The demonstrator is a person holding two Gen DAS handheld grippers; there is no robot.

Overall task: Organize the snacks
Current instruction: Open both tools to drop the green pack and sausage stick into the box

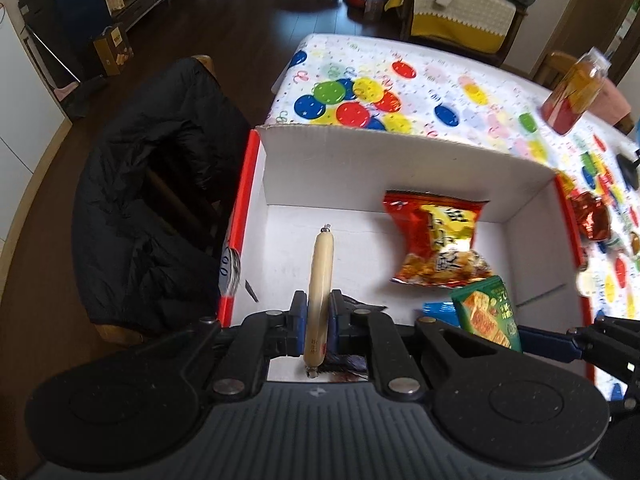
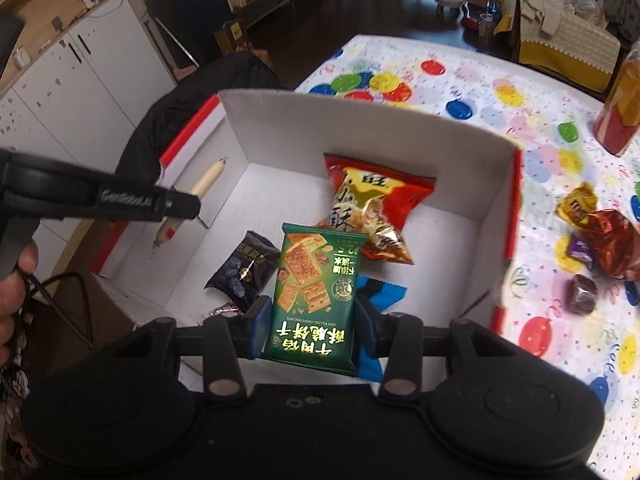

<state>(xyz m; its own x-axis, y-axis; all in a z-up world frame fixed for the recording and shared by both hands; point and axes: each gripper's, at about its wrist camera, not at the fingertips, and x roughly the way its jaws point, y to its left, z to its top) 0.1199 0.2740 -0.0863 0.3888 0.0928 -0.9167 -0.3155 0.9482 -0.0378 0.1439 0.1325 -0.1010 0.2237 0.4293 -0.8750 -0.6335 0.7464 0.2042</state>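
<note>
Step in hand, I'd say: dropping snacks into the box (image 2: 360, 128), both claws loaded over it. Left claw (image 1: 318, 312) clamped on a sausage stick (image 1: 321, 264), lower centre of its view, stick pointing up-frame over the box's left half. Right claw (image 2: 310, 322) clamped on a green biscuit pack (image 2: 316, 296), lower centre of its view, above the box floor.

Next move prob calls for lowering each a bit, opening the jaws, letting go inside the walls w/o the two claws bumping; they're close, left claw shows at left of the right-wrist view.

Counts: in the box, 1 red-gold chip bag (image 2: 374, 208) mid-frame, 1 dark pack (image 2: 246, 268) left of the green one, 1 blue wrapper (image 2: 380, 290) partly hidden under it, maybe 1 small thing below the dark pack, can't tell. On the table (image 2: 480, 80) at right edge: approx 4 loose wrapped sweets (image 2: 600, 240), blurred so count rough. 1 jar (image 2: 620, 112) upper right
</note>
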